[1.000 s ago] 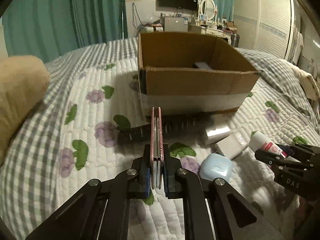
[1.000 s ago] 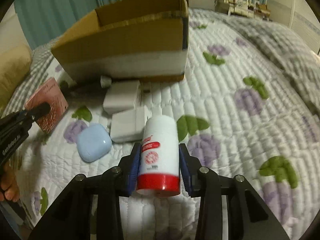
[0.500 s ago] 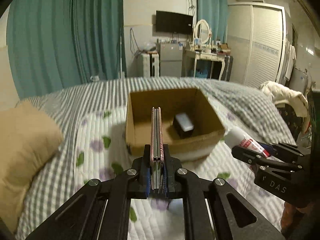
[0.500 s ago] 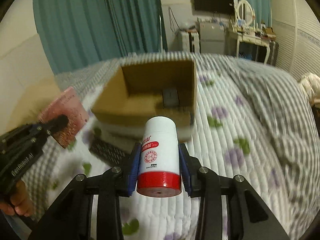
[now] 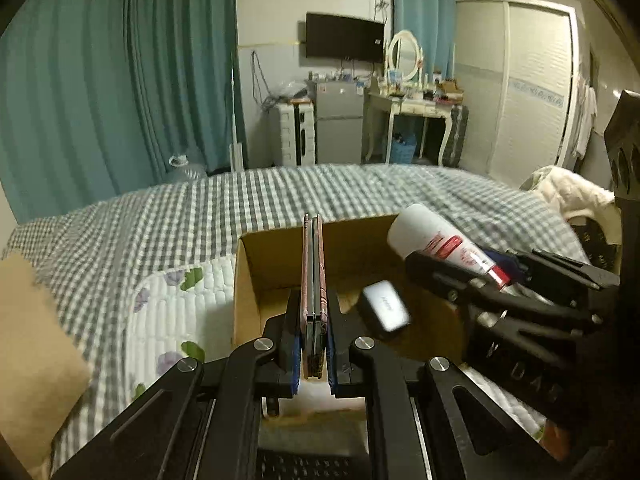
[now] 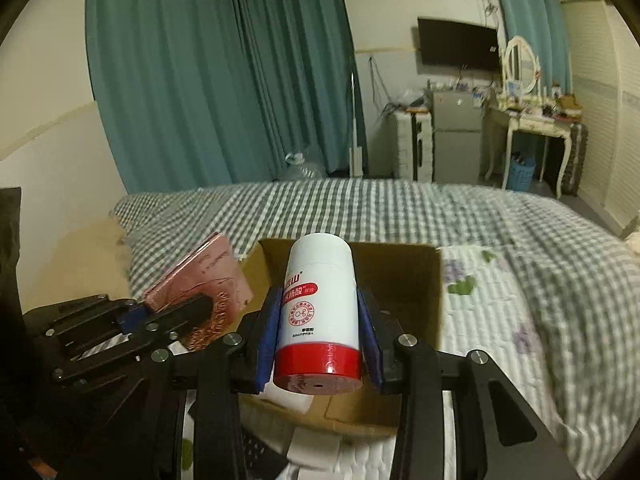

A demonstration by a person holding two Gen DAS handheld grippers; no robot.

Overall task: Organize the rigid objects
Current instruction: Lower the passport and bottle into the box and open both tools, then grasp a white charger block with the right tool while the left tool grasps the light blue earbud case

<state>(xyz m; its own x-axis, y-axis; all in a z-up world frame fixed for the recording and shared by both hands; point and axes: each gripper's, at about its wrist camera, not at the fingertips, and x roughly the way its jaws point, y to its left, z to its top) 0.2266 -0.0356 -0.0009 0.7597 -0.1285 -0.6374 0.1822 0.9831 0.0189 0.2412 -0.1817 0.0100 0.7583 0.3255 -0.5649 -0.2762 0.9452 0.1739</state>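
Observation:
My left gripper [image 5: 313,344] is shut on a thin pink booklet [image 5: 312,280], held edge-on above the open cardboard box [image 5: 248,280]. The booklet shows flat-faced in the right wrist view [image 6: 208,288], with the left gripper [image 6: 168,312] below it. My right gripper [image 6: 318,320] is shut on a white bottle with a red cap [image 6: 318,308], over the box [image 6: 400,272]. The bottle [image 5: 436,240] and right gripper [image 5: 472,276] also show at the right of the left wrist view. A small dark case with a light lid [image 5: 384,306] lies inside the box.
The box stands on a bed with a floral quilt [image 5: 176,304] over a grey checked blanket [image 6: 520,240]. A tan pillow [image 5: 32,344] lies at the left. Teal curtains, a small fridge [image 6: 456,136] and a dressing table stand beyond the bed.
Both grippers have risen from the quilt and moved forward over the box, each still holding its object. The loose items on the quilt have dropped out of sight.

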